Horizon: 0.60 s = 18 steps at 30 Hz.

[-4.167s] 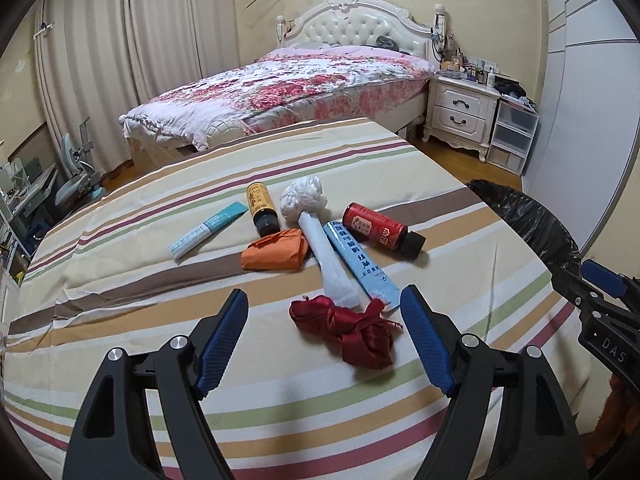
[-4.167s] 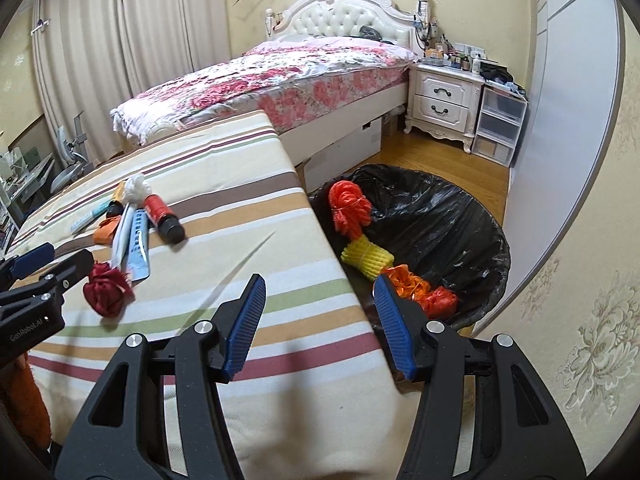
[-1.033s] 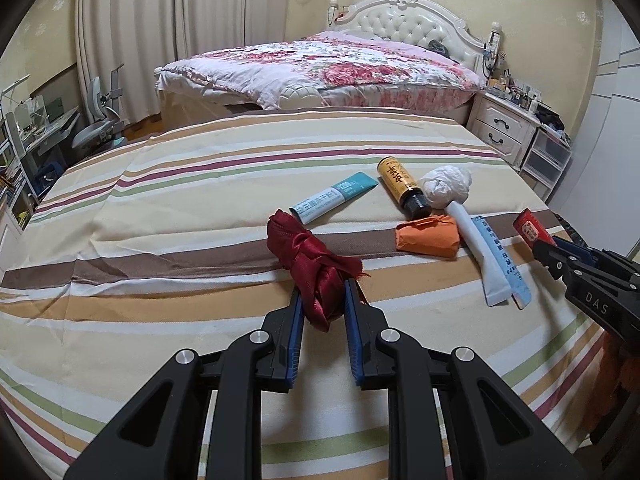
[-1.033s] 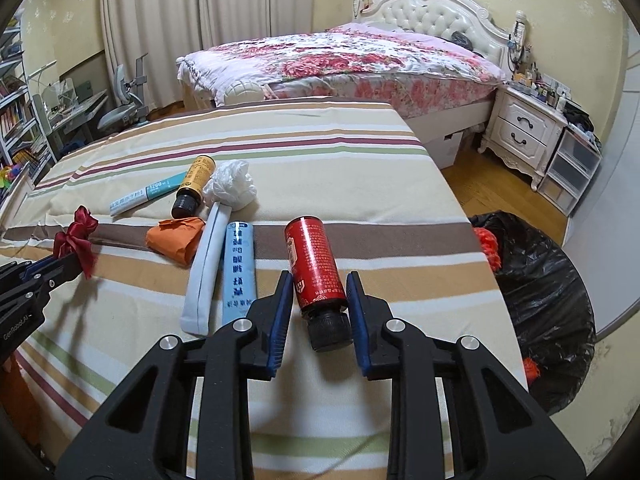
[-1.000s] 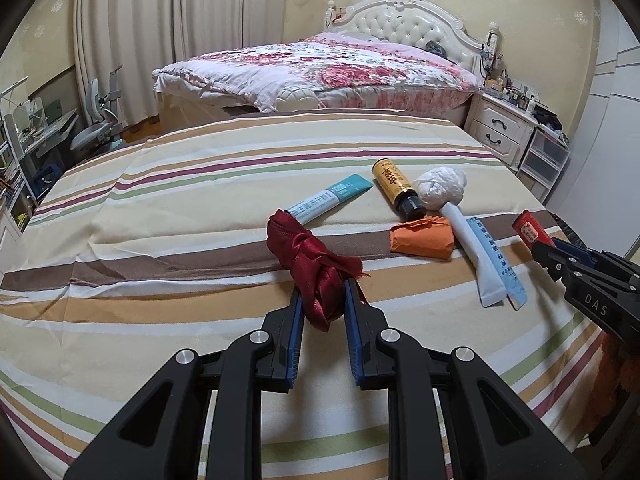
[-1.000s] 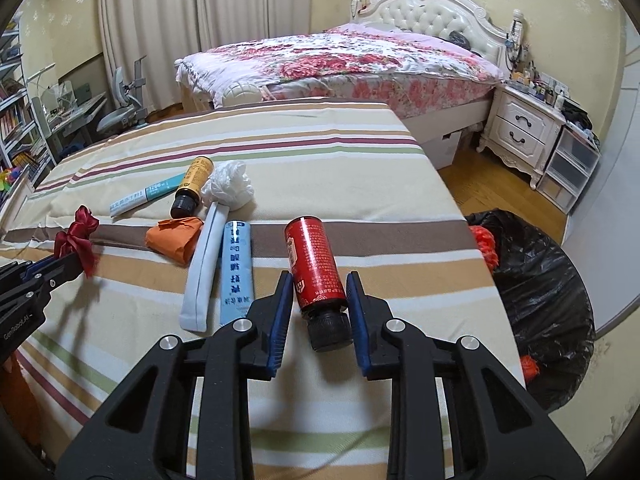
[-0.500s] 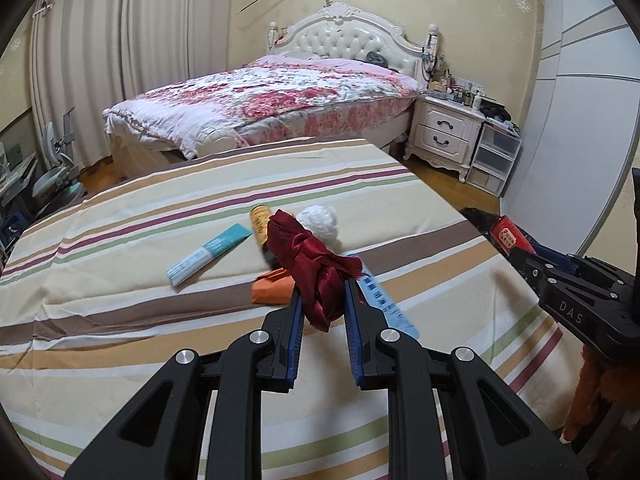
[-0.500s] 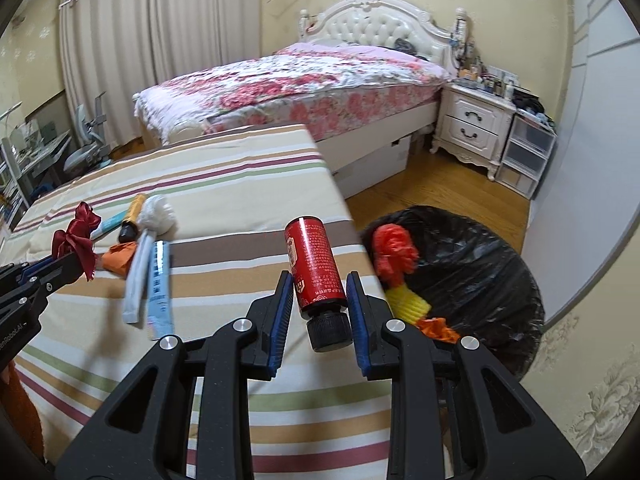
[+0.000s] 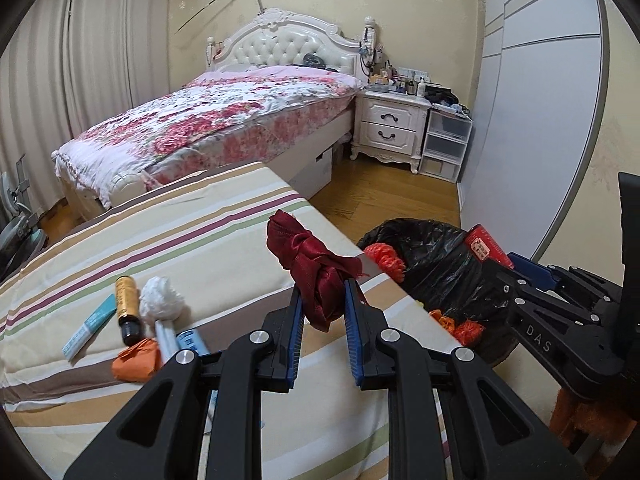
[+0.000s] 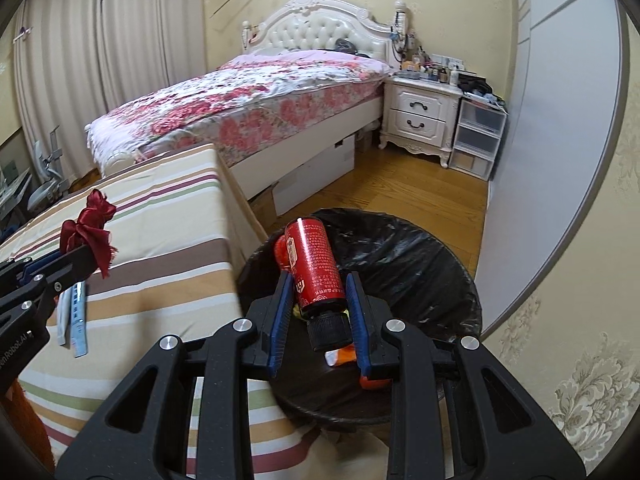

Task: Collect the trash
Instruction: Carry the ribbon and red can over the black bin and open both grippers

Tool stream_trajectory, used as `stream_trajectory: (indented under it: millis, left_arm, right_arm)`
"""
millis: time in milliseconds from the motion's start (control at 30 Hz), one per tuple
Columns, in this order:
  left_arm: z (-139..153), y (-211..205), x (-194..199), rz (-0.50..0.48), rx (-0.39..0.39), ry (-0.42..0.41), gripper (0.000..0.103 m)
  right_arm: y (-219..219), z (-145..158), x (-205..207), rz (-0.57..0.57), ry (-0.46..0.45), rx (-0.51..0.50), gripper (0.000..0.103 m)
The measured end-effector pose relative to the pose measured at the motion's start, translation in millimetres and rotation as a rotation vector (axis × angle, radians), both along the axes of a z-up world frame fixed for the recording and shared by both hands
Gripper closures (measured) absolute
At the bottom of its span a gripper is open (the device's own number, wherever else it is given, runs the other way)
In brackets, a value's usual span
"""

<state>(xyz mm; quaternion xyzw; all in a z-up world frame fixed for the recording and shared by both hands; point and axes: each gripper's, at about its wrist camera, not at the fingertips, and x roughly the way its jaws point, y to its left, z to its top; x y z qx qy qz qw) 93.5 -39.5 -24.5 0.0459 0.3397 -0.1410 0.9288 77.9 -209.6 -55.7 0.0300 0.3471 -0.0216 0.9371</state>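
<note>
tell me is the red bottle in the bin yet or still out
Still out. The red bottle is clamped in the right gripper, held above the black-lined bin, not dropped in.

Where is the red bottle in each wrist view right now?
Left wrist: the red bottle shows at the right edge, held in the right claw, above the black trash bag.
Right wrist: centre, gripped between the blue pads, cap toward the camera, over the bag.
Shared landmark: the white nightstand.
</note>
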Motion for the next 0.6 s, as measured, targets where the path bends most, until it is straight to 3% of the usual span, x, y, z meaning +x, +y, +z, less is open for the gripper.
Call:
stream_trajectory:
  millis: [267, 600]
  left_arm:
    - [-13, -50, 23, -0.071, 0.056, 0.002, 0.083]
    - [-29, -79, 40, -0.104, 0.094, 0.027, 0.083]
  right_arm:
    - [-30, -8, 11, -0.060, 0.003, 0.010, 0.076]
    - [-52, -21, 25, -0.100, 0.023, 0.024, 0.076]
